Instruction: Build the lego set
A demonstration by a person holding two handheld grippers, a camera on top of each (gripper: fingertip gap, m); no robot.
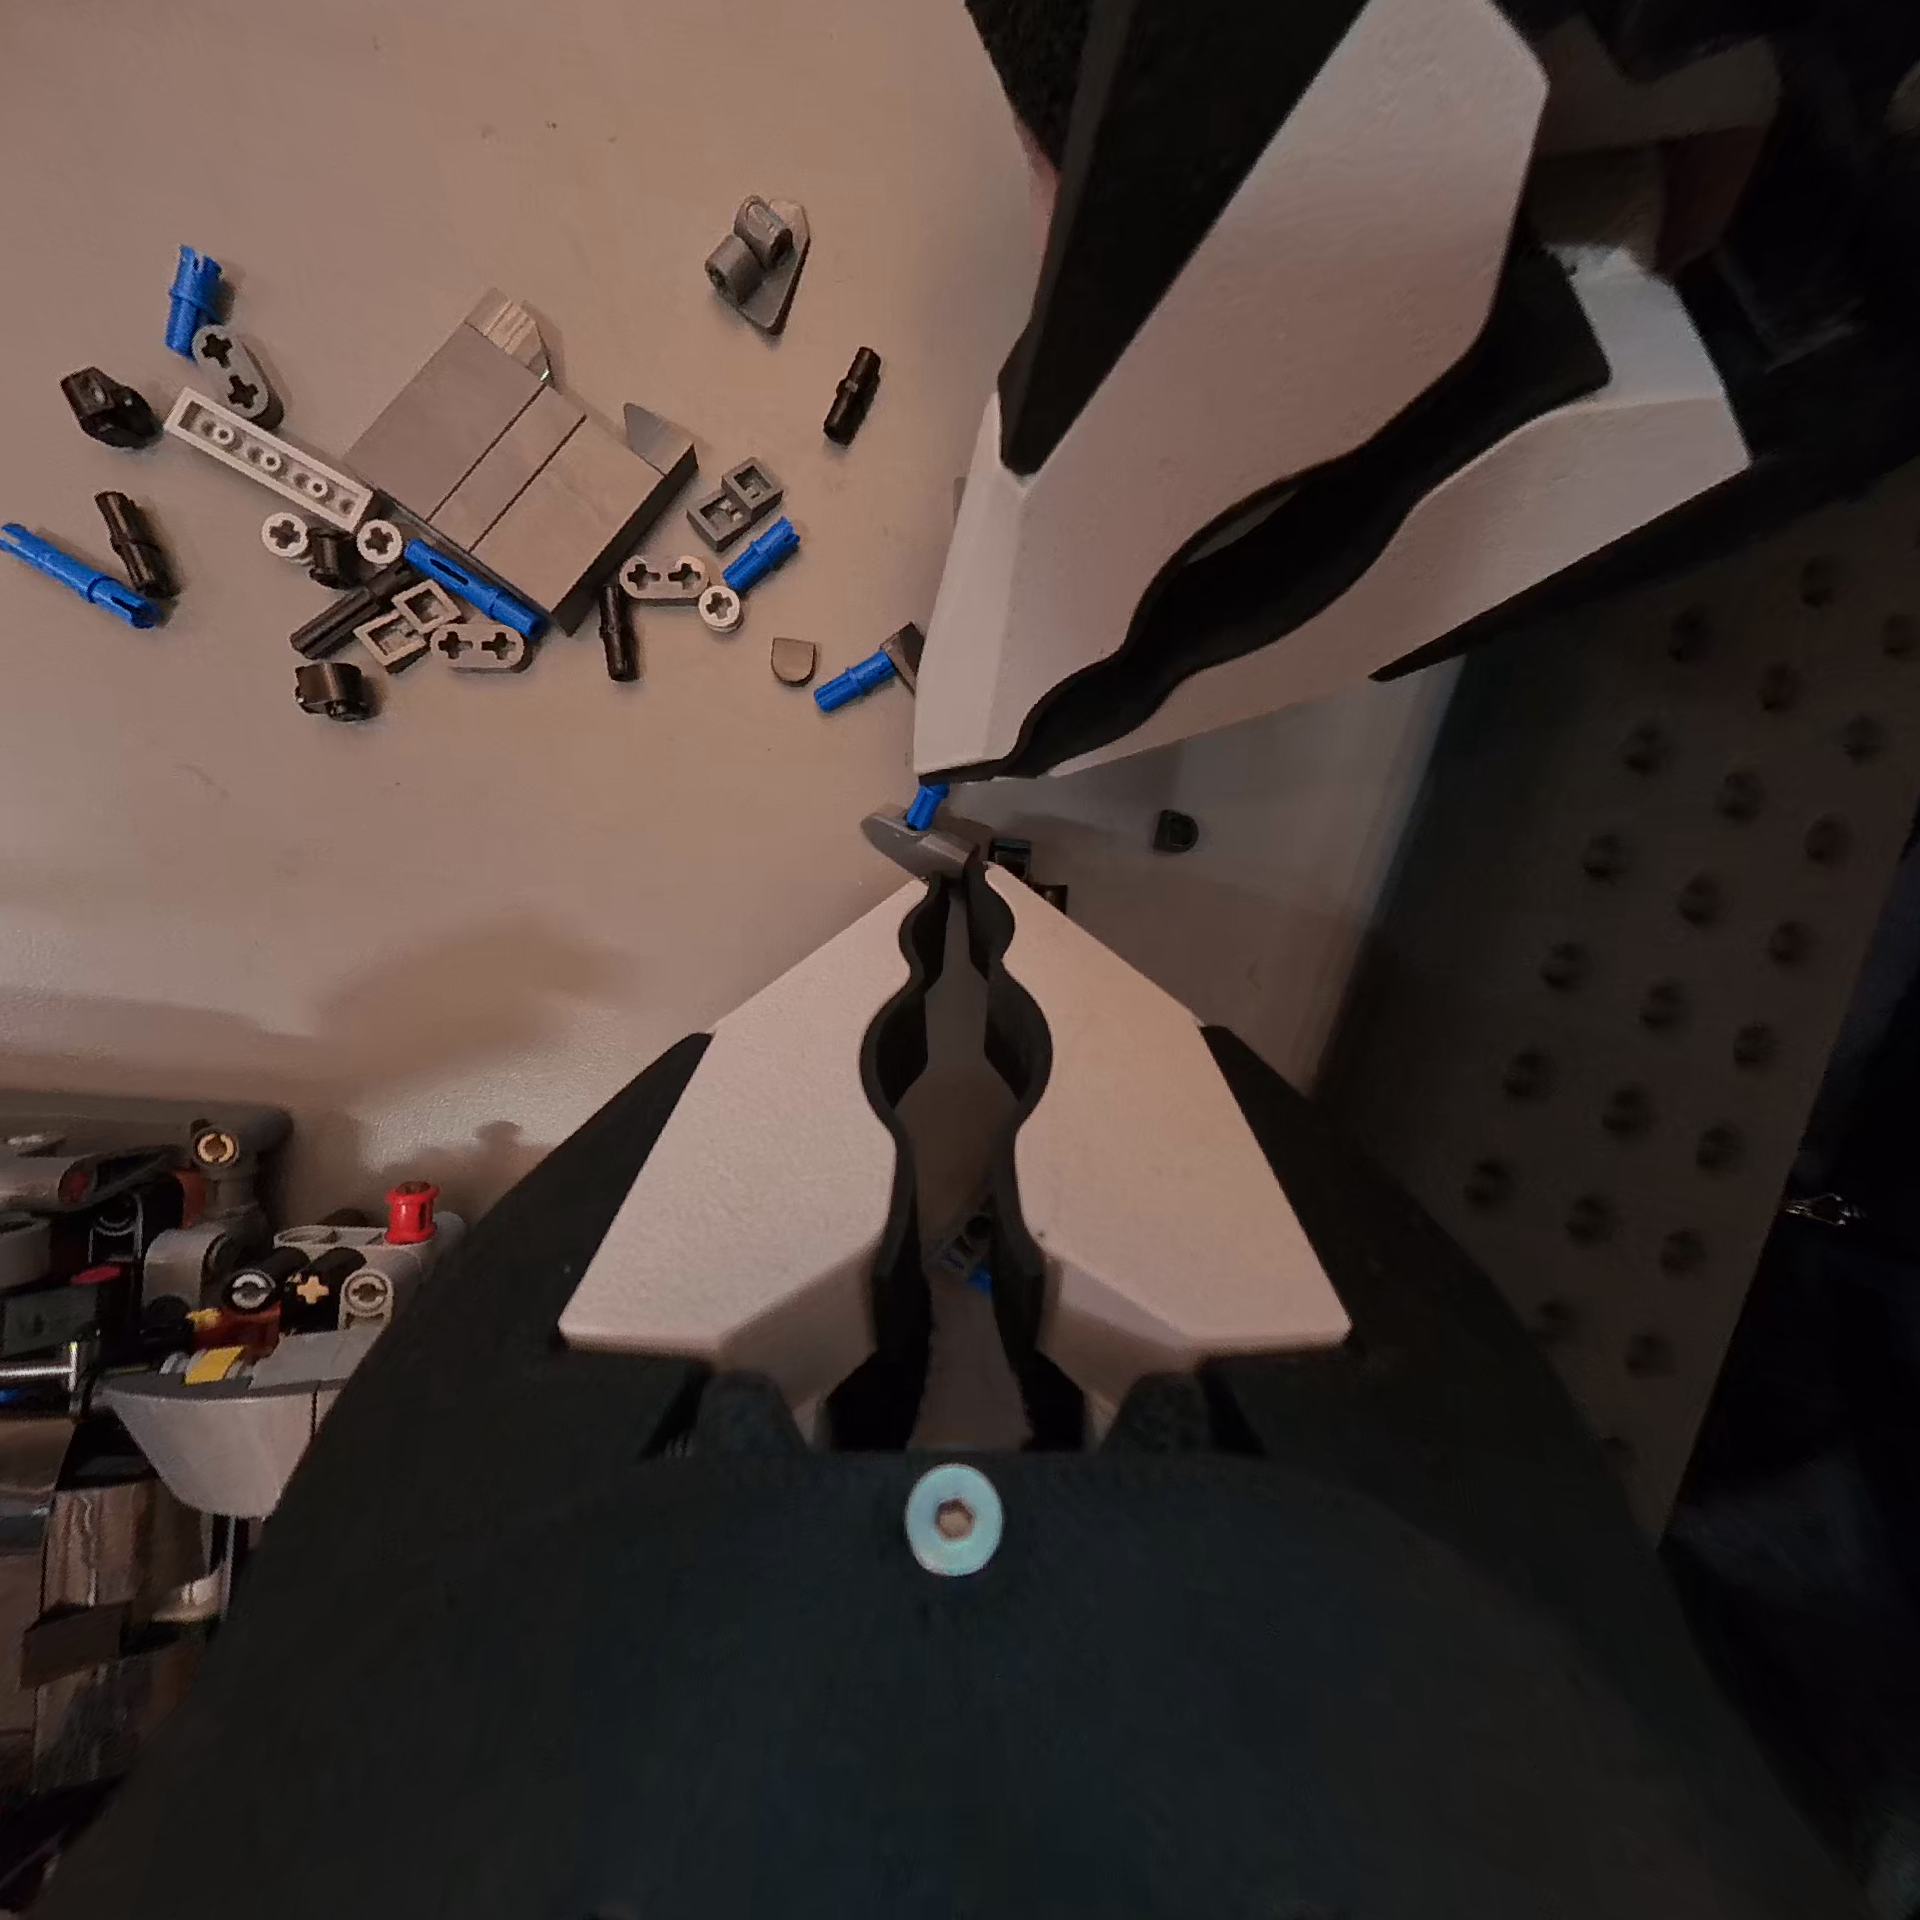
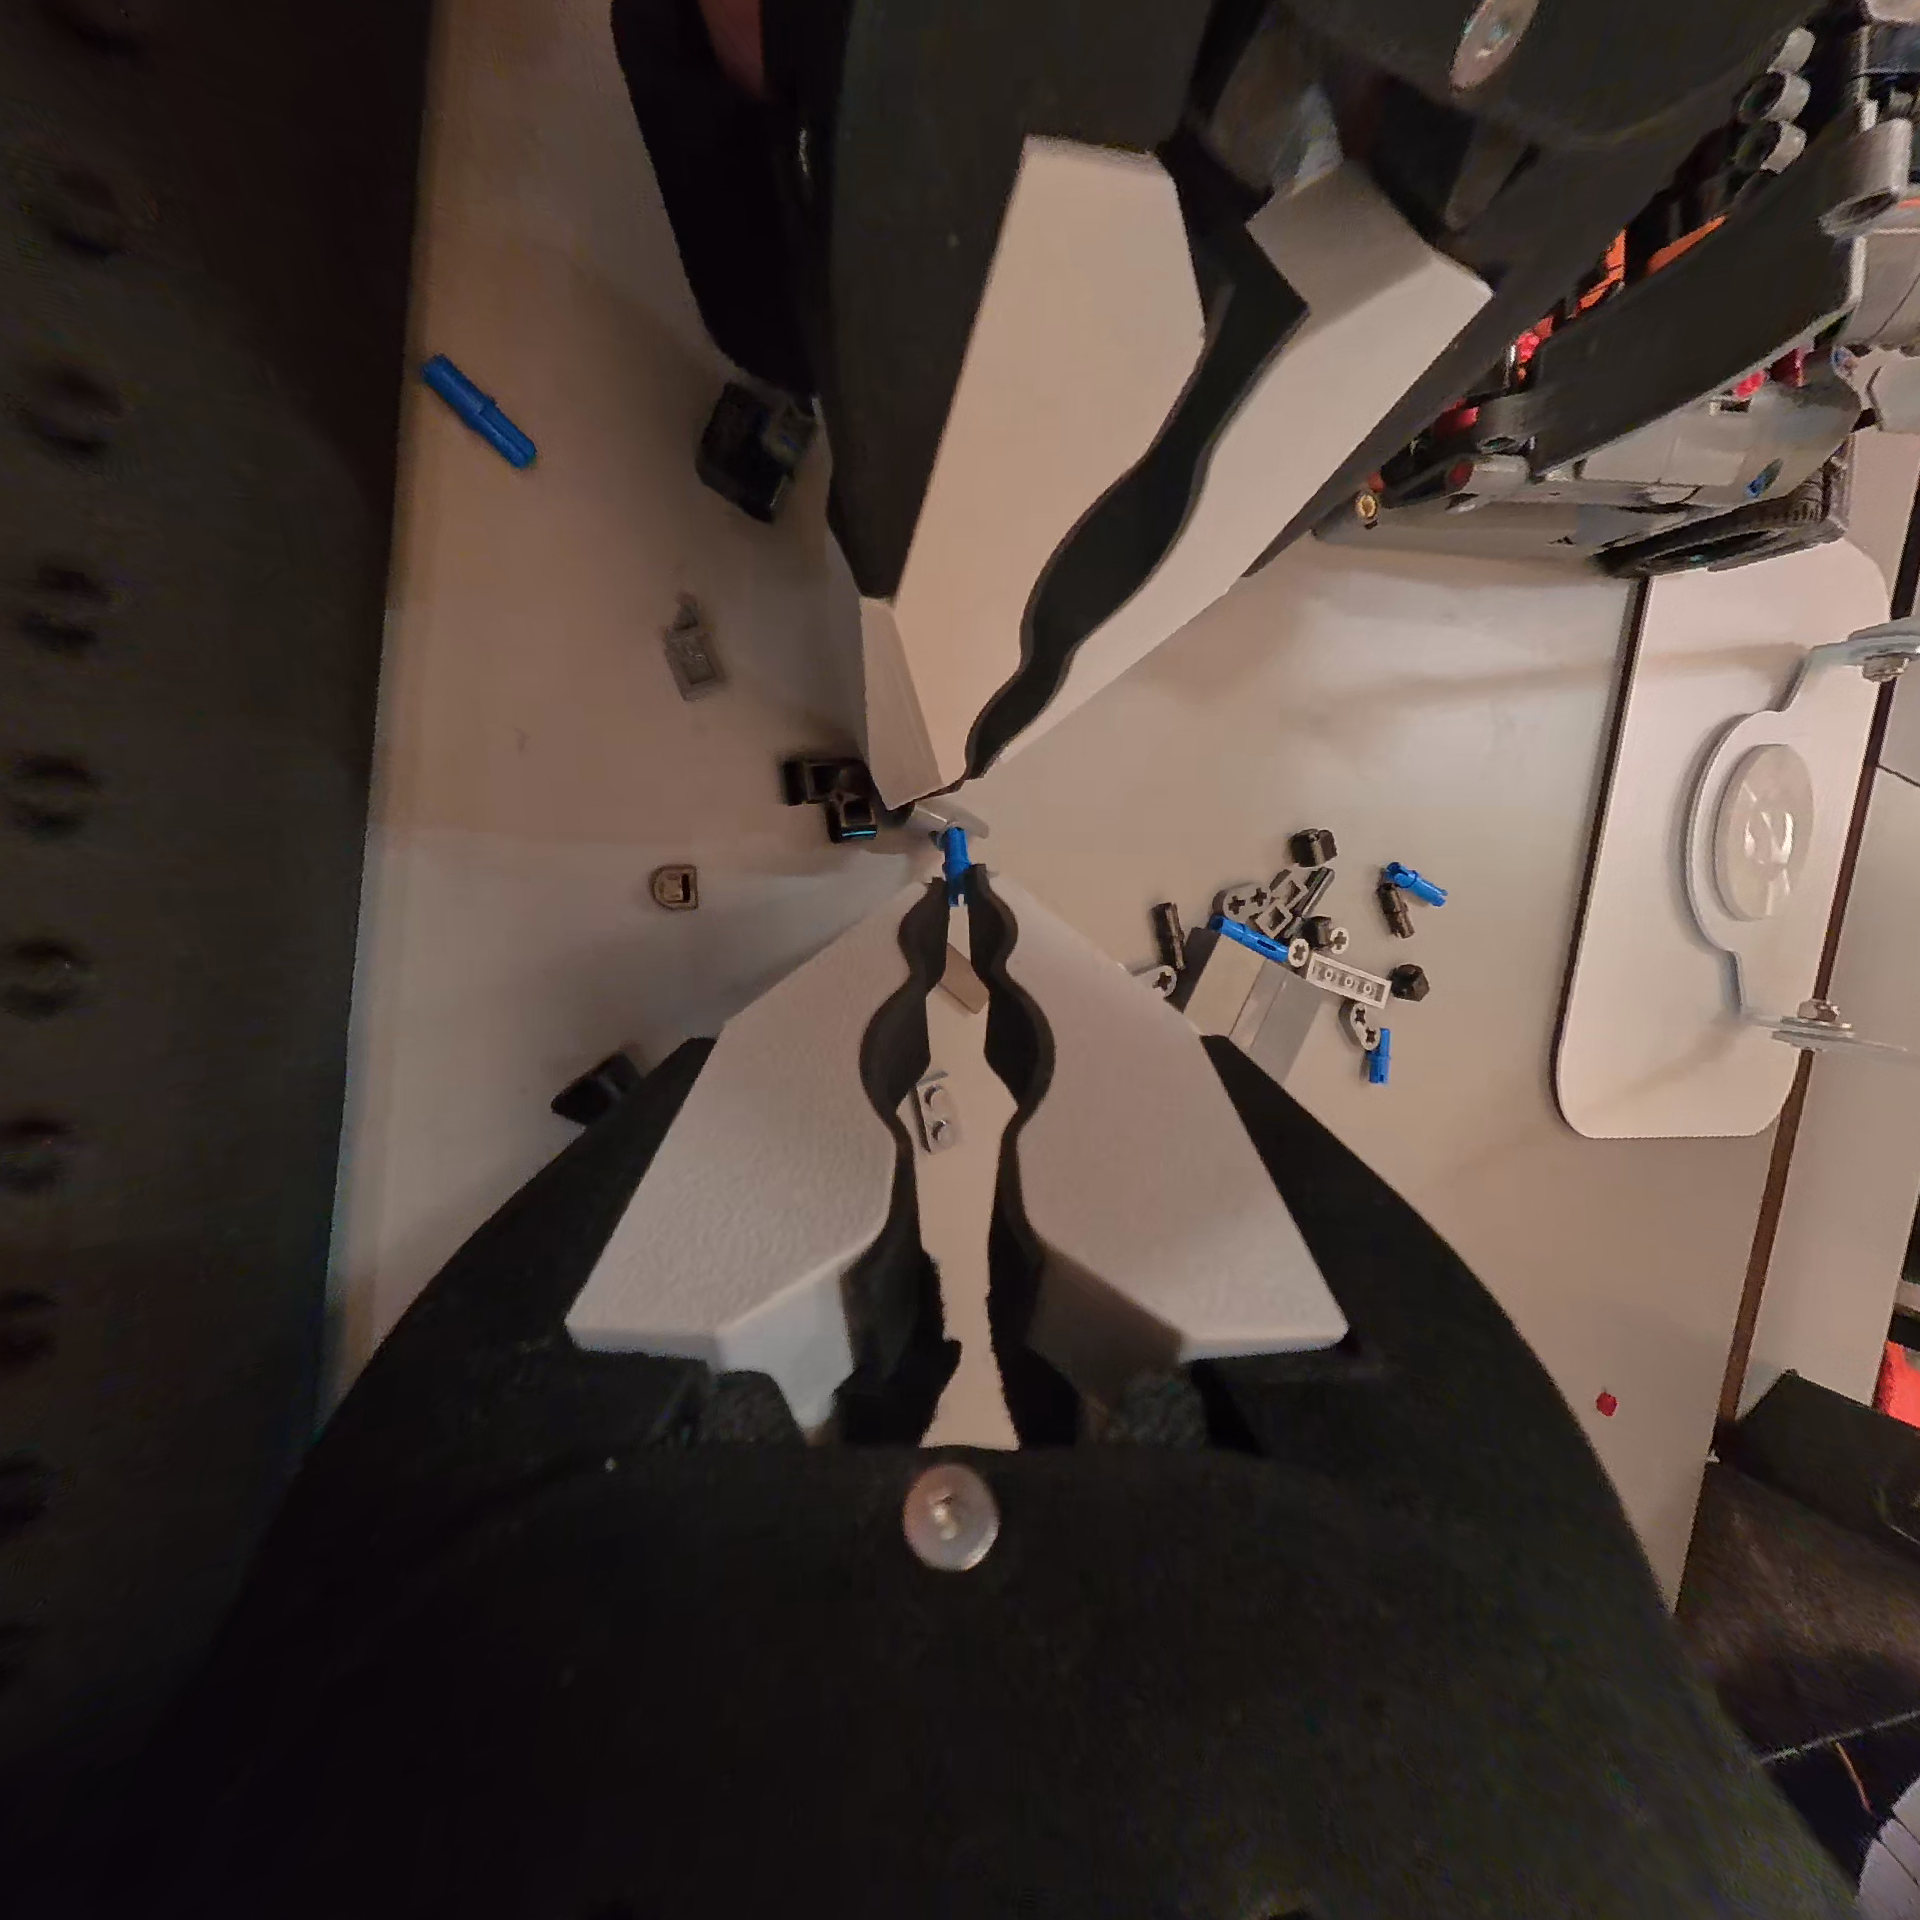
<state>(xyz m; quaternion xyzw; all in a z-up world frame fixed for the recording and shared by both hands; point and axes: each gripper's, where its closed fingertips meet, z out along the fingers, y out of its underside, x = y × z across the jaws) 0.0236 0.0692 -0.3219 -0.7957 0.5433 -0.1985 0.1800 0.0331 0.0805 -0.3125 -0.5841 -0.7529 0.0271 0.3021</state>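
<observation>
Now, at the left of the left wrist frame, loose parts (image 1: 457,488) lie on the worktop (image 1: 540,831). At centre, my left claw (image 1: 951,878) is clamped on a grey piece (image 1: 920,844); my right claw (image 1: 940,779) pinches a blue pin (image 1: 924,803) touching it. I'd keep the pin square to the hole and press gently.

Two grippers (image 1: 951,878) (image 1: 925,774). On the table at upper left: five blue pins (image 1: 192,296), four black pins (image 1: 852,395), three grey slopes (image 1: 520,468).
</observation>
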